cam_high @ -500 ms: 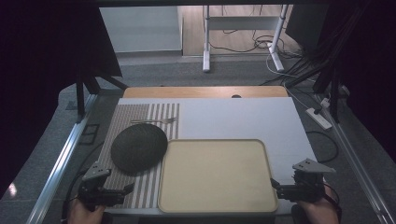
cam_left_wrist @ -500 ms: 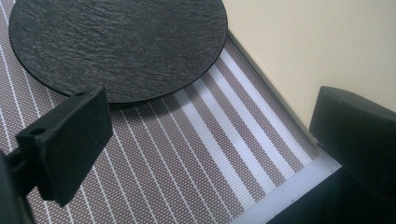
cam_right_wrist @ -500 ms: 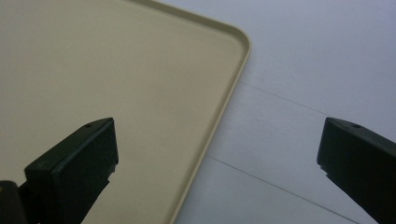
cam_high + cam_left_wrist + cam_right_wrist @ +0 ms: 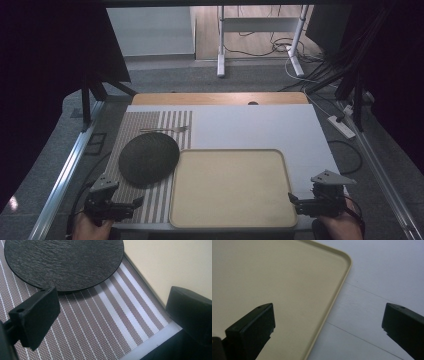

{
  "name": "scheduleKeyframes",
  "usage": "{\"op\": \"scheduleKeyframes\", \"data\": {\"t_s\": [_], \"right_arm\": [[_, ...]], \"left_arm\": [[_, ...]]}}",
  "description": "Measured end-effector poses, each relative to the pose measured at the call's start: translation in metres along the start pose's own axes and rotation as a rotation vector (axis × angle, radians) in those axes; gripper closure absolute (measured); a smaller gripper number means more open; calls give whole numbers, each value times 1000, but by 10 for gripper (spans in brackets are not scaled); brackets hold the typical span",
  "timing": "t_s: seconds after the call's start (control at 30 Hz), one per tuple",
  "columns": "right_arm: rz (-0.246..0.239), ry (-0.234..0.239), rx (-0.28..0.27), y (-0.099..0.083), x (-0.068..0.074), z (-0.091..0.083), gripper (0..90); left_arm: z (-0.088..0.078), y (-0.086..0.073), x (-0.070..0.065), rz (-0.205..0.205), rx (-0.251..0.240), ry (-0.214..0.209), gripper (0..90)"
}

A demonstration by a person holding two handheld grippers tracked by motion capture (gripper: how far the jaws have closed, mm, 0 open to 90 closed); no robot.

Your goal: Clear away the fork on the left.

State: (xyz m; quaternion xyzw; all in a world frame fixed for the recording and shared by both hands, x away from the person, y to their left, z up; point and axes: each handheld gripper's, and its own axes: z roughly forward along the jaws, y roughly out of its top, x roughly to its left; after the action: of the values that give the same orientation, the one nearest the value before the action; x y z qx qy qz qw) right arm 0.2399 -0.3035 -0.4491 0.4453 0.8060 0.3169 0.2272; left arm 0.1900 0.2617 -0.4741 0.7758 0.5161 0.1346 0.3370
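A round black slate plate (image 4: 148,158) lies on a striped brown placemat (image 4: 150,125) at the left of the table. A beige tray (image 4: 230,187) sits beside it, at the front centre. A fork (image 4: 167,130) lies on the mat behind the plate. My left gripper (image 4: 131,203) hovers open over the mat's front edge, with the plate (image 4: 62,262) just ahead of its jaws and the tray's corner (image 4: 175,265) to one side. My right gripper (image 4: 295,201) is open at the tray's right front corner; its jaws straddle the tray rim (image 4: 332,305).
A white table surface (image 4: 260,125) stretches behind and to the right of the tray, with a wooden strip (image 4: 220,98) at the far edge. Metal rails (image 4: 65,170) flank the table. A power strip (image 4: 342,126) and cables lie on the floor at the right.
Both grippers sit almost where they were; nothing on the table has moved.
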Motion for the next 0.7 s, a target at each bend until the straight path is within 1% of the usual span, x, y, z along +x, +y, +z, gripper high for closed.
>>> {"op": "scheduleKeyframes", "data": {"t_s": [0.1,0.23,0.37,0.43,0.63,0.7], "right_arm": [[15,14,-4,0,-2,0,0],[15,23,-3,0,-2,0,0],[8,31,0,0,-2,0,0],[5,33,3,0,-2,1,0],[-5,38,12,0,-1,1,0],[-7,42,13,0,-1,2,0]], "left_arm": [[1,1,0,-1,8,-3,5],[1,1,1,-8,9,-8,5],[2,1,4,-34,13,-21,6],[2,1,5,-40,15,-31,4],[2,5,9,-41,12,-51,7],[2,7,11,-32,-5,-48,8]]}}
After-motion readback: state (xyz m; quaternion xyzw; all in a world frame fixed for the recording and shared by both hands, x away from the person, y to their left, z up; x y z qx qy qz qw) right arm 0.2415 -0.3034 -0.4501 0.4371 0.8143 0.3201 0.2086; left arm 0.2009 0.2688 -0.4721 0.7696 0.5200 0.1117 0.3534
